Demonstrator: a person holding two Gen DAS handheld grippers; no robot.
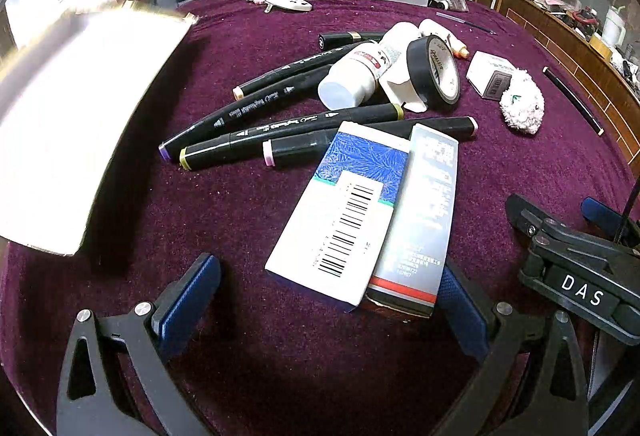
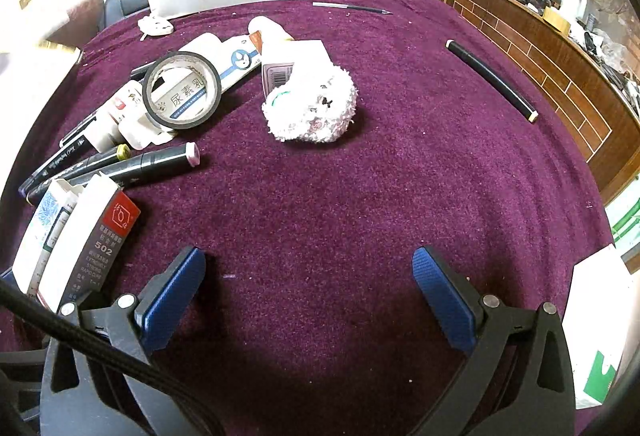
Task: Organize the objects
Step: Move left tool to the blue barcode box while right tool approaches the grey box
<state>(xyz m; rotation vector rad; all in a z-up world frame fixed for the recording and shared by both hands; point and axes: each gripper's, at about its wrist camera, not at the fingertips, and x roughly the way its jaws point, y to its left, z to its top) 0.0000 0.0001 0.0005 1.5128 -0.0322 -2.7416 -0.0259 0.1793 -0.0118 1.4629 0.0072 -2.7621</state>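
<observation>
The two cartons (image 1: 360, 220) lie side by side on the purple cloth (image 1: 240, 228), long axes running straight away from the left gripper (image 1: 328, 300), near ends right between its spread, empty fingers. Right gripper (image 2: 308, 288) is also wide open over bare cloth, so the left looks way closer to me.

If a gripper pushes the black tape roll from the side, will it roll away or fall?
The black tape roll stands tilted on edge against the white bottle, so a push probably topples it. Once free, it could roll. It looks light and rigid.
</observation>
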